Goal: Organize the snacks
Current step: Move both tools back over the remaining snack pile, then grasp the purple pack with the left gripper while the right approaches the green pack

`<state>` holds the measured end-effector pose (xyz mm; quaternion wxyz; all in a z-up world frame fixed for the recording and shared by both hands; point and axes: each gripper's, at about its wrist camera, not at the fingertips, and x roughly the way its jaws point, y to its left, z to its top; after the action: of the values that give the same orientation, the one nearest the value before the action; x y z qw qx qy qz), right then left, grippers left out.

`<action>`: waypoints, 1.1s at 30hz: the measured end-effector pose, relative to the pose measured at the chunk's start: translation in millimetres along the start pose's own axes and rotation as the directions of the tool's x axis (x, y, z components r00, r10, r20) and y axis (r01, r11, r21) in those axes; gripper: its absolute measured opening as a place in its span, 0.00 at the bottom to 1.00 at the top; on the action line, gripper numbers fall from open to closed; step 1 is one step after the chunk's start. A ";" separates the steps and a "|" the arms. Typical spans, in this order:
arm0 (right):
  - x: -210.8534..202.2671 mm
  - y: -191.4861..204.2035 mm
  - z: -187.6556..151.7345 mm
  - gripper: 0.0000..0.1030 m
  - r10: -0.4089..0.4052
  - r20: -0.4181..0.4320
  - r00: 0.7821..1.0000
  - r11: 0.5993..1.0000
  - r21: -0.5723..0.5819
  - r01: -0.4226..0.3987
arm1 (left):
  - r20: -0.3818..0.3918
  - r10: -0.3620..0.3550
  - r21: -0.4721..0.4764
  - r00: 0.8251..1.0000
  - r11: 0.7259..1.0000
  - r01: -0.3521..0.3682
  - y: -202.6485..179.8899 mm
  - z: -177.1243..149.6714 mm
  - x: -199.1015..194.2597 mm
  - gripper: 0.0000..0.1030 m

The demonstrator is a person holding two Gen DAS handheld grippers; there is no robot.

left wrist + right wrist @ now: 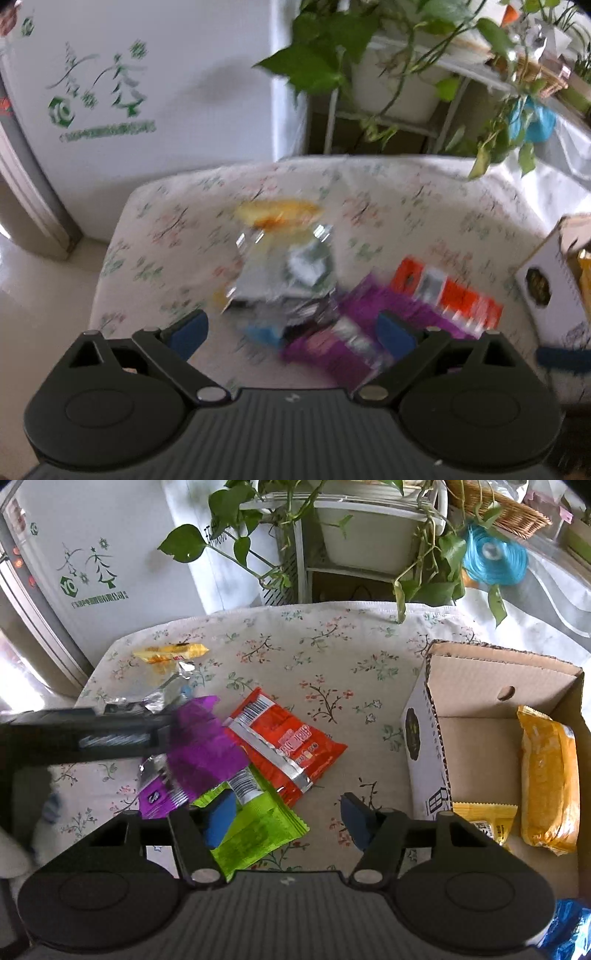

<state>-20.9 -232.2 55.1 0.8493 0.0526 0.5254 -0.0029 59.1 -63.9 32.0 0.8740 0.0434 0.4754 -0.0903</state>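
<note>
Presently, left gripper (293, 332): held wide, nothing gripped, likely for the purple packet (203, 746).
Right gripper (288, 818): wide, empty.
Cardboard box (480, 675): kept rightward for sorted snacks.

The left matte black plastic two-finger gripper (293, 332) has blue fingertip pads (190, 332), silver pivot pins, round side housings and a ribbed centre plate. The right matte black gripper (290, 821) looks identical.

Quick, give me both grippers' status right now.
Left gripper: open, holding nothing, over the snack pile.
Right gripper: open, holding nothing, above the green packet.
</note>
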 end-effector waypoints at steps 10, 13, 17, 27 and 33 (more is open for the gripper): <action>12.0 3.1 2.8 0.68 -0.023 0.007 1.000 0.999 0.026 0.023 | -0.053 0.001 -0.003 0.999 1.000 -0.001 44.6 -25.0 -9.3 0.94; 12.0 8.8 7.7 0.68 -0.047 0.054 0.997 0.998 0.039 0.045 | 0.004 -0.031 -0.063 1.000 0.997 0.031 47.7 -15.3 -19.6 0.94; 14.3 11.9 18.8 0.68 -0.092 0.131 0.987 0.994 0.078 0.082 | 0.017 -0.080 -0.145 0.997 0.986 0.081 43.9 -3.4 -23.7 0.94; 33.1 39.0 14.7 0.70 -0.039 0.061 0.997 0.997 -0.066 0.043 | -0.069 -0.148 -0.295 0.987 0.948 0.121 56.6 -10.7 -9.4 0.94; 5.6 44.3 3.7 0.71 0.134 0.014 0.991 0.980 -0.149 -0.130 | -0.072 -0.151 -0.265 0.986 0.956 0.127 57.6 -15.3 -12.8 0.94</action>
<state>-12.5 -188.2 55.5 0.8554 0.0242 0.5092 0.0916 51.1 -3.5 33.8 0.8410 -0.1009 0.5245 -0.0864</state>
